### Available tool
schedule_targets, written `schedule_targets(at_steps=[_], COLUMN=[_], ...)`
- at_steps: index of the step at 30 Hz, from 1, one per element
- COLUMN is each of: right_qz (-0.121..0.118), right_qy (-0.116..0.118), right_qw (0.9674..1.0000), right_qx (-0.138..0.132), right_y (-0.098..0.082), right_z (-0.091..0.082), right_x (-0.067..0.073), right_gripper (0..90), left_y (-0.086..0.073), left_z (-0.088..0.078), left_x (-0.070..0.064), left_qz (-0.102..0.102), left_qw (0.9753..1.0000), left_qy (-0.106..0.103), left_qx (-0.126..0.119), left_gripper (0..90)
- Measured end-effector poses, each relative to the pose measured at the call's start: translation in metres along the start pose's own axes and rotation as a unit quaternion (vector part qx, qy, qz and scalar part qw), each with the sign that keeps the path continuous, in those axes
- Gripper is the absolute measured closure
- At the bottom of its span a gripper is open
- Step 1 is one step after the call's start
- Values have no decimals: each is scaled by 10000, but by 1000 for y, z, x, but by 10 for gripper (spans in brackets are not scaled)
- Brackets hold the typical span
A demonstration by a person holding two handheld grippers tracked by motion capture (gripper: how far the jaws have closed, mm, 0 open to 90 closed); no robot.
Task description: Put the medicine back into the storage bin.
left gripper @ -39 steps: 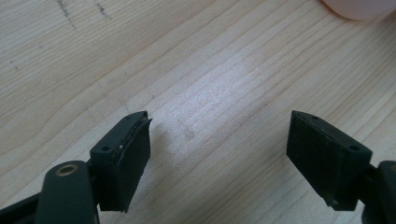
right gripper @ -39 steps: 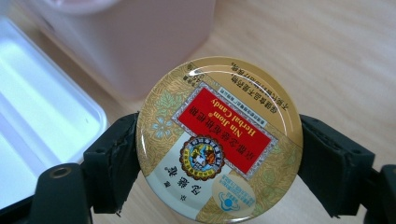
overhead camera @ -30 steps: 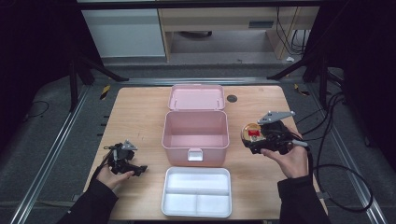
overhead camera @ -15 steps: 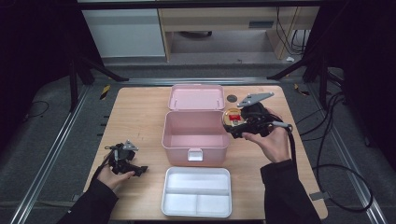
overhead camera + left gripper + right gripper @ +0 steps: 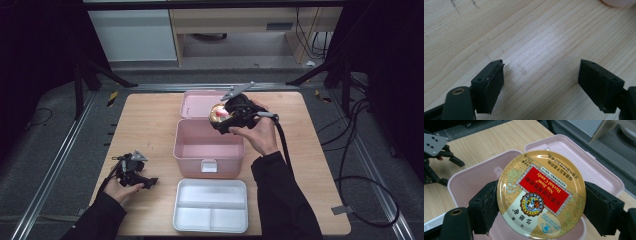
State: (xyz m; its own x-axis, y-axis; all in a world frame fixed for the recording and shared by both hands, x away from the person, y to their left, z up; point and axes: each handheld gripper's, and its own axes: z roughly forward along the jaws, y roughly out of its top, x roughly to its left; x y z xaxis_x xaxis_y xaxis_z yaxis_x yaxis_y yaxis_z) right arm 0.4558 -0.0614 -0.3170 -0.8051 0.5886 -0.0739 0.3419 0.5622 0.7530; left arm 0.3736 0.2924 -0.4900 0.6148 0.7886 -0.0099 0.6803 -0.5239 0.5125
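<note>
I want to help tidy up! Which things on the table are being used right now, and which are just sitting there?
Being used:
- round candy tin, clamped in the right gripper
- open pink box, right under the tin

Just sitting there:
- white divided tray, empty, at the table's near edge
- left gripper, jaws open, holding nothing, resting low over the wooden table

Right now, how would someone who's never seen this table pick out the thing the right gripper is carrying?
Start at the open pink box in the middle of the wooden table; the right gripper hangs over its back edge. Between its jaws is a round, flat candy tin. It is the one gold thing here, with a red label reading Herbal Candy, unlike the plain white divided tray at the near edge.
</note>
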Motion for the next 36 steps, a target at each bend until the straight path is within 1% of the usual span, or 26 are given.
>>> schedule_targets(at_steps=[3,5,7,12,16,23,25,28,36], right_qz=[-80,-105,-181,-301,-407,-568,-545,-548,-534], right_qy=[84,181,269,470,562,619,687,723,855], right_qw=[9999,9997,9993,9976,9961,9936,9933,9925,9882], right_qx=[127,159,201,403,547,756,747,821,1153], right_y=[7,9,10,10,7,1,-3,-9,-22], right_z=[18,28,38,61,78,98,103,110,127], right_x=[3,6,9,14,19,25,26,25,27], right_gripper=[207,207,207,207,207,207,207,207,206], left_y=[0,0,0,0,0,0,0,0,0], left_z=[0,1,1,1,2,1,1,1,2], left_x=[0,1,0,0,0,1,1,0,0], left_qz=[-7,-3,0,20,16,16,10,16,22], left_qw=[10000,10000,10000,10000,10000,10000,10000,10000,10000], left_qy=[-3,-3,-5,-8,-10,-9,-17,-11,-3], left_qx=[-13,-3,5,23,29,20,15,34,35], left_gripper=[203,203,202,202,201,201,201,201,200])
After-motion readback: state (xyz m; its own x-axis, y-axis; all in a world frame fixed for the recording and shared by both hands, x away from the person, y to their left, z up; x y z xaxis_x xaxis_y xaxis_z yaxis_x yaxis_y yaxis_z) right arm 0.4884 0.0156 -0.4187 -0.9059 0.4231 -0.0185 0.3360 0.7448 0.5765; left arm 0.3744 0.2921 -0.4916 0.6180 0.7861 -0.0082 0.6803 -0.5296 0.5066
